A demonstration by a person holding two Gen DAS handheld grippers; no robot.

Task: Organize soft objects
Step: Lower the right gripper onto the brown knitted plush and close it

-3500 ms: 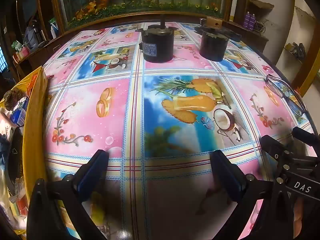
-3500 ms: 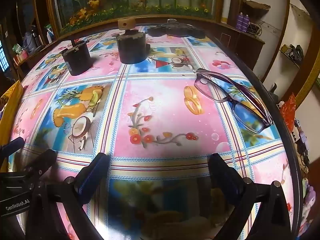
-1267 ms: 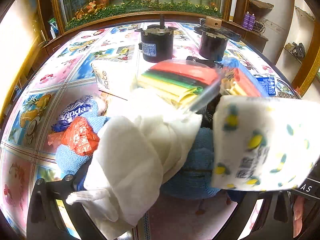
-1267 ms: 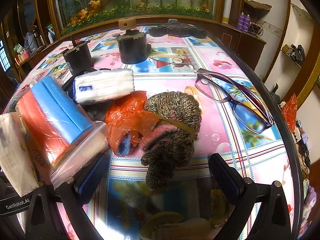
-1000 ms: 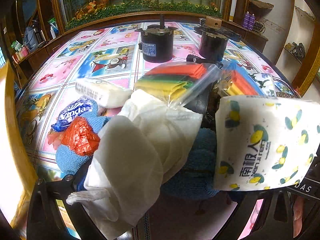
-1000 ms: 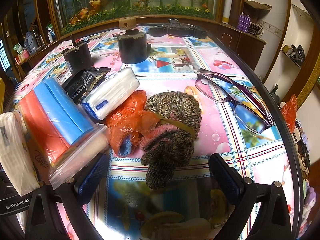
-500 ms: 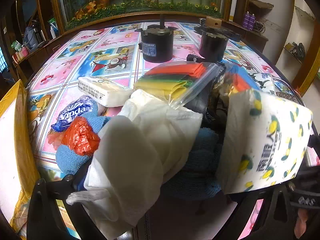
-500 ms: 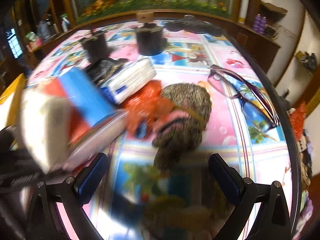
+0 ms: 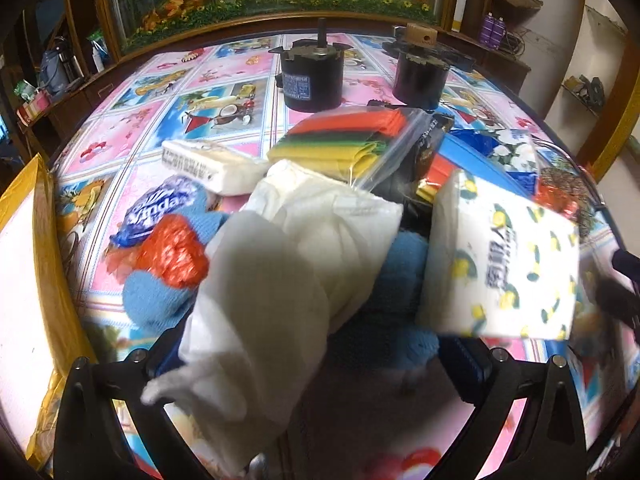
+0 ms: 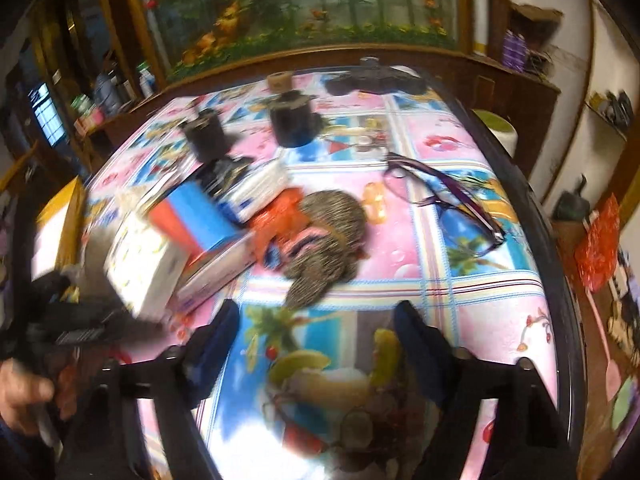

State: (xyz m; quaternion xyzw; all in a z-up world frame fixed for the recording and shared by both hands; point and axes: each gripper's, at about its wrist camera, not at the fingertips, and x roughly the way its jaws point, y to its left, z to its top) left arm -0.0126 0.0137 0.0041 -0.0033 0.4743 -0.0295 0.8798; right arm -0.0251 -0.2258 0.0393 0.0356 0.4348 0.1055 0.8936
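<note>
Soft goods lie in one unsorted heap on the tablecloth — nothing looks organized yet. From left: a white cloth drapes over the left gripper, jaws spread, long axis running toward the camera. The tissue pack stands tilted beside it. Farther right, the right gripper, jaws just narrowing, holds nothing — the knit hat lies beyond.

Patterned table with spectacles, knitted hat, two black cylinders, heaped soft packs.
</note>
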